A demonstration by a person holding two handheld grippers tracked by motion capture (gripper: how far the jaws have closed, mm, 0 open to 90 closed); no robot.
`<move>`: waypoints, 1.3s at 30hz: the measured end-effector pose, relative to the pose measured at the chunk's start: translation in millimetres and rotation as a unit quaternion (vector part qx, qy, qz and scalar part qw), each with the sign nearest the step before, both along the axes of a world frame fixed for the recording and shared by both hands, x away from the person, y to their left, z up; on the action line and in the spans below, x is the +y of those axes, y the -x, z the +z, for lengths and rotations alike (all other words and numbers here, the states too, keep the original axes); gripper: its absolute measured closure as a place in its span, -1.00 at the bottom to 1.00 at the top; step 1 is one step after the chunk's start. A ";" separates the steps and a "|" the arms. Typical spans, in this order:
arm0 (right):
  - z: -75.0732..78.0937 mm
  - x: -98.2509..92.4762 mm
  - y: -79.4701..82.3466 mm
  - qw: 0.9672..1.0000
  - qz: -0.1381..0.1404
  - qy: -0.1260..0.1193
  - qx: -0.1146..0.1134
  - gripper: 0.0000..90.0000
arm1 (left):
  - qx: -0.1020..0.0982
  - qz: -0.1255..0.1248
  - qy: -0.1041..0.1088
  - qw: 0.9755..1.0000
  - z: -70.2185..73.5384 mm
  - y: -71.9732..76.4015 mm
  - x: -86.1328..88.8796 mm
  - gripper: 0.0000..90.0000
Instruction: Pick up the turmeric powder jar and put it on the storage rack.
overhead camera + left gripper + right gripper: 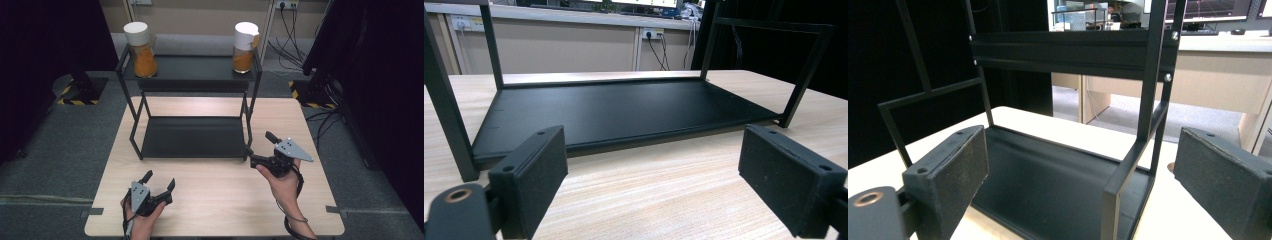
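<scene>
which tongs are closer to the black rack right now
Right. The right tongs sit open right at the rack's front right leg; the left tongs hang open over bare table, well short of its front edge.

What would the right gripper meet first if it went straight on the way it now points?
Probably the black rack's front corner post, which stands between the open right gripper jaws; depth is unclear.

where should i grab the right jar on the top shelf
Probably the glass body of the right jar, just below its white lid, coming from the front. It stands upright on the top shelf, so its sides are open to the right gripper.
</scene>
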State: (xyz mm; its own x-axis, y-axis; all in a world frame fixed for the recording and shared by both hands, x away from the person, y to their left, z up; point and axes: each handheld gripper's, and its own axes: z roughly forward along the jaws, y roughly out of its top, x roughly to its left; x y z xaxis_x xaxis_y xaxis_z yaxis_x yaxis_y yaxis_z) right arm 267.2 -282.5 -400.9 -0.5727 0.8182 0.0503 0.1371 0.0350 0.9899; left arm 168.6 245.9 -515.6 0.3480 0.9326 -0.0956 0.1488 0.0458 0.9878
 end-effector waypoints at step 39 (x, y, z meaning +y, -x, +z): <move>-78.0 -19.3 33.3 0.997 -0.012 0.013 0.071 -0.83 | -0.002 0.001 -0.003 1.000 -0.2 0.5 -0.7 -0.74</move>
State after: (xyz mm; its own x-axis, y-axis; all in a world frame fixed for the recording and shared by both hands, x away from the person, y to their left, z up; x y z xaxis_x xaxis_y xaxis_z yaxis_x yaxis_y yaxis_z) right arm 233.9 -301.8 -478.9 -0.5417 0.8337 0.1072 0.2763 0.0561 0.9594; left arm 168.1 245.2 -515.8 0.3467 0.9337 -0.0896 0.1455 0.0409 0.9885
